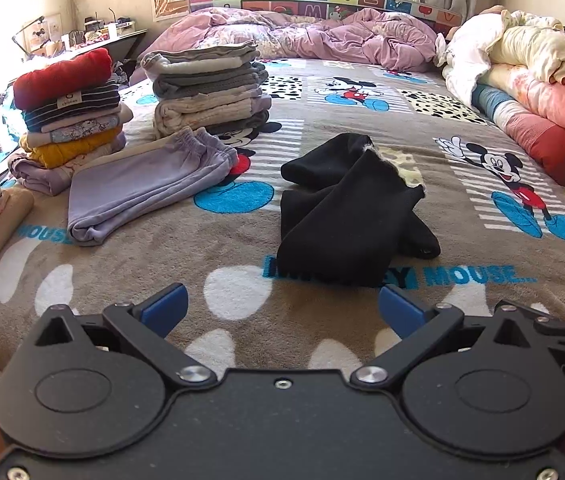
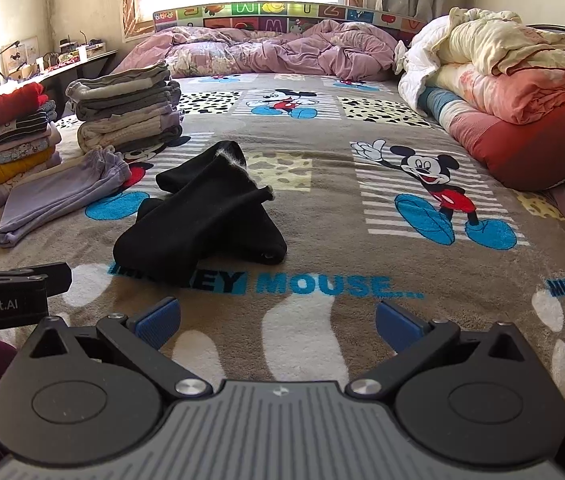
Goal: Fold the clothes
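1. Mostly done, by the look of it: two tall stacks [image 1: 206, 92] and [image 1: 70, 108] of folded clothes at the bed's [image 1: 362, 128] far left, folded lilac trousers [image 1: 142, 184] beside them, part of a third pile at the left edge.
2. Left to fold: one black garment [image 1: 346, 208], crumpled mid-bed, just ahead of both tongs.
3. Left tongs [image 1: 282, 308] spread, empty; right tongs [image 2: 278, 320] spread, empty.

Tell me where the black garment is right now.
The black garment lies crumpled mid-bed on the Mickey Mouse blanket, just ahead of both open grippers, with the folded lilac pants to its left.
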The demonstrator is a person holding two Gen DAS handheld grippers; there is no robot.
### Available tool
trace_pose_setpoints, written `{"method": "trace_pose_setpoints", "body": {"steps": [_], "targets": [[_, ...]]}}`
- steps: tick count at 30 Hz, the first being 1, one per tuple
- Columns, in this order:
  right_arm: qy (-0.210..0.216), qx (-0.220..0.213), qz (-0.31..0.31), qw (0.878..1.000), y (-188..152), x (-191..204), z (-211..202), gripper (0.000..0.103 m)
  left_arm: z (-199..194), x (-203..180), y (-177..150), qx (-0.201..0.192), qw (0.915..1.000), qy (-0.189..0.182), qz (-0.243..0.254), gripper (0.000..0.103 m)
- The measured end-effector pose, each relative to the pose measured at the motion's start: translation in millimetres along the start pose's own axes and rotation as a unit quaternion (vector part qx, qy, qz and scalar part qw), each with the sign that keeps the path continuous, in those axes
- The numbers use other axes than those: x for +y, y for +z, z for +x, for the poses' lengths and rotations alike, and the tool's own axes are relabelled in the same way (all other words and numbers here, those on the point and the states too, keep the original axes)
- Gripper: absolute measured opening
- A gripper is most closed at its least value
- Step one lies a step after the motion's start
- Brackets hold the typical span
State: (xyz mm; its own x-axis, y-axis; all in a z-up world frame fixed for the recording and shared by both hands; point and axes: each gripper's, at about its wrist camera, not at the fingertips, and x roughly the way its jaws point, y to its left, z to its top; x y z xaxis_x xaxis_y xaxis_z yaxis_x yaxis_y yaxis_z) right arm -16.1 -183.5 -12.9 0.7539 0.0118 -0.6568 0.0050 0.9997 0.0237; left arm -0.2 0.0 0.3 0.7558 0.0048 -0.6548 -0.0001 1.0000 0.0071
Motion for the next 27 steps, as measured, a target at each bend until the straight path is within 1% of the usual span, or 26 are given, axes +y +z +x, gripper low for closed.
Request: {"method": "trace_pose_setpoints", "body": {"steps": [2, 4, 6, 9, 12, 17, 27], "targets": [[0.0, 0.002, -0.004, 1.0, -1, 2, 0, 0.103, -1, 0, 0, -0.001, 1.0, -0.001, -0.002, 0.103], [0.002, -0.011, -0.003, 1.0, -4, 2, -5, 0.103, -2, 0, 0, -0.002, 1.0, -0.003, -0.004, 0.103], [-0.001, -0.014, -0.01, 1.0, -5, 5, -7, 0.103, -4, 0, 1, -0.003, 1.0, -0.004, -0.006, 0.103], [-0.004, -0.016, -0.017, 1.0, -2, 10, -7, 0.103, -5, 6, -1, -0.006, 0.9997, -0.013, -0.017, 0.103], [-0.007, -0.022, -0.024, 0.999, -5, 15, -10, 0.103, -6, 14, -1, -0.005, 0.9996, -0.02, -0.018, 0.103], [-0.015, -0.028, -0.032, 0.999, -5, 18, -12, 0.103, -8, 16, -2, -0.007, 0.9994, -0.025, -0.023, 0.103], [-0.013, -0.032, -0.037, 0.999, -5, 21, -15, 0.103, -11, 19, -3, -0.01, 0.999, -0.032, -0.029, 0.103]]}}
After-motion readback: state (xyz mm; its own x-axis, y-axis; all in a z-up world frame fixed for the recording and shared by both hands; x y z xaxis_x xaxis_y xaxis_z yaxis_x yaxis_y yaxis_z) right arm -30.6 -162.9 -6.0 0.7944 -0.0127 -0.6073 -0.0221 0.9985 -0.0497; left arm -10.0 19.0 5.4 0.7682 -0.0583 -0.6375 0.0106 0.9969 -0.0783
